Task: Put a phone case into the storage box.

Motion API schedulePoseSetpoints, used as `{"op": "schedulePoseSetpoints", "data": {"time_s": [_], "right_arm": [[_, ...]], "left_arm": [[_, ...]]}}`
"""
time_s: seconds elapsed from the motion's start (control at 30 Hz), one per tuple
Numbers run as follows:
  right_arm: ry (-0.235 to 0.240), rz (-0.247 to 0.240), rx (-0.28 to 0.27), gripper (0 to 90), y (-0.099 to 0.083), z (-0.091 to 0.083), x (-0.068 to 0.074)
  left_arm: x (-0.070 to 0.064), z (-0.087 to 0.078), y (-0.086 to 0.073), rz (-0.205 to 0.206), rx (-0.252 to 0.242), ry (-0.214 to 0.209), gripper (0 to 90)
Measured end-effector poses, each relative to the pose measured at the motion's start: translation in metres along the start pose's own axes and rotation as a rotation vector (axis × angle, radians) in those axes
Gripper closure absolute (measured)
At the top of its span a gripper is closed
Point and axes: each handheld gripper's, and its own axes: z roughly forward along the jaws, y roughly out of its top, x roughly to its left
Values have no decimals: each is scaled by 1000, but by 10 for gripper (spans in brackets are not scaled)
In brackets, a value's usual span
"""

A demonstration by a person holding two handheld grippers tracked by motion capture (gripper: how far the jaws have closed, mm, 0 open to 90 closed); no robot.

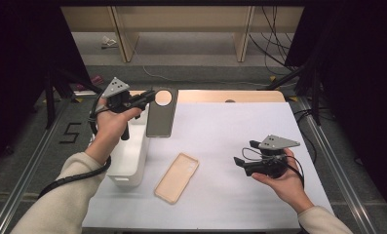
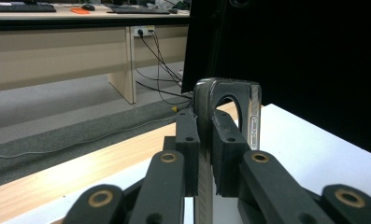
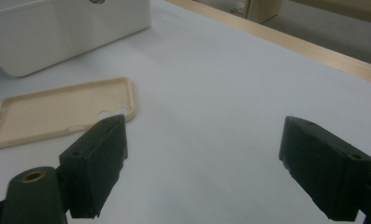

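Note:
A dark grey phone shell [image 1: 162, 117] with a round cutout near its top is held by its upper edge in my left gripper [image 1: 149, 96], at the back left of the white mat [image 1: 230, 131]. In the left gripper view the jaws are shut on the shell's glossy rim [image 2: 253, 116], and the gripper [image 2: 205, 140] pinches it edge-on. A beige phone case [image 1: 177, 176] lies hollow side up on the mat. My right gripper [image 1: 245, 152] hovers right of it, open and holding nothing. The right gripper [image 3: 202, 158] looks toward the beige case [image 3: 57, 114].
A white plastic box [image 1: 130, 156] stands at the mat's left edge, under the left forearm, and appears as the white box [image 3: 57, 32] in the right gripper view. The wooden table edge [image 1: 230, 96] runs behind the mat. Black stands and cables flank the table.

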Motion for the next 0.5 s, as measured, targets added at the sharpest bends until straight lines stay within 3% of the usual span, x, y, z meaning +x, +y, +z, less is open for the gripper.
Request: {"op": "schedulePoseSetpoints", "data": {"time_s": [0.5], "right_arm": [[-7, 17, -2, 162, -1, -1, -3]], "left_arm": [[17, -6, 3, 18, -5, 19, 822]]}}
